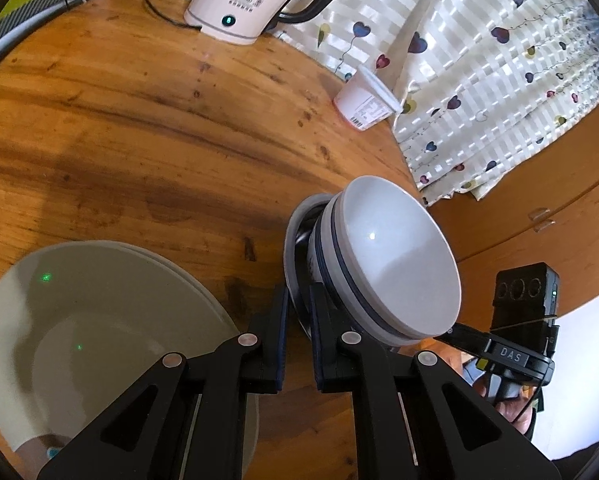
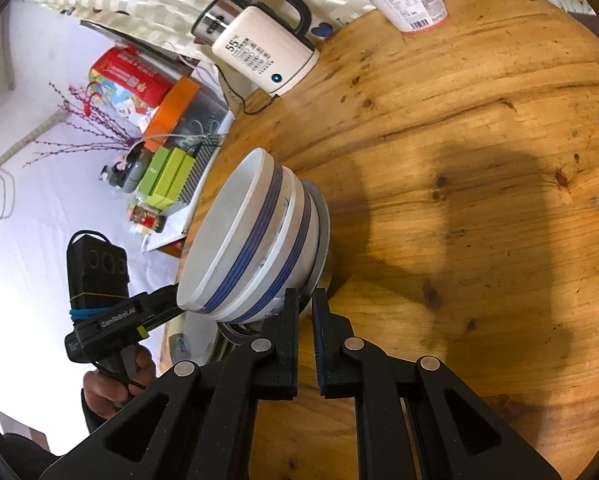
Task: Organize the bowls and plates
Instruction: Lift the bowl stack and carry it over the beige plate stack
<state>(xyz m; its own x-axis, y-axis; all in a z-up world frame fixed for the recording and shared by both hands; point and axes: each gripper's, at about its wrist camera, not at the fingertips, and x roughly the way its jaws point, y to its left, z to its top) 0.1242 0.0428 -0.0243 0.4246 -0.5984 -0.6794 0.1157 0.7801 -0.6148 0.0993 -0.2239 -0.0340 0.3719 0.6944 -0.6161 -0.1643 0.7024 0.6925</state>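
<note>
Two white bowls with blue stripes [image 1: 391, 256] [image 2: 243, 240] sit nested in a grey dish [image 1: 295, 236] [image 2: 323, 220]. The whole stack looks tilted in both views. My left gripper [image 1: 299, 300] [image 2: 167, 300] is shut on the dish's rim on one side. My right gripper [image 2: 305, 300] [image 1: 459, 330] is shut on the rim at the opposite side. The stack seems to hang above the wooden table's edge [image 2: 459, 160], though I cannot tell if it touches the wood. A stack of pale plates [image 1: 99, 320] lies on the table to the left of my left gripper.
A cream electric kettle [image 1: 243, 0] [image 2: 259, 56] with a black cord stands at the table's far edge. A white yogurt tub [image 1: 365, 104] [image 2: 411, 0] stands near a heart-patterned cloth [image 1: 499, 60]. Boxes and clutter [image 2: 159, 120] lie beyond the table.
</note>
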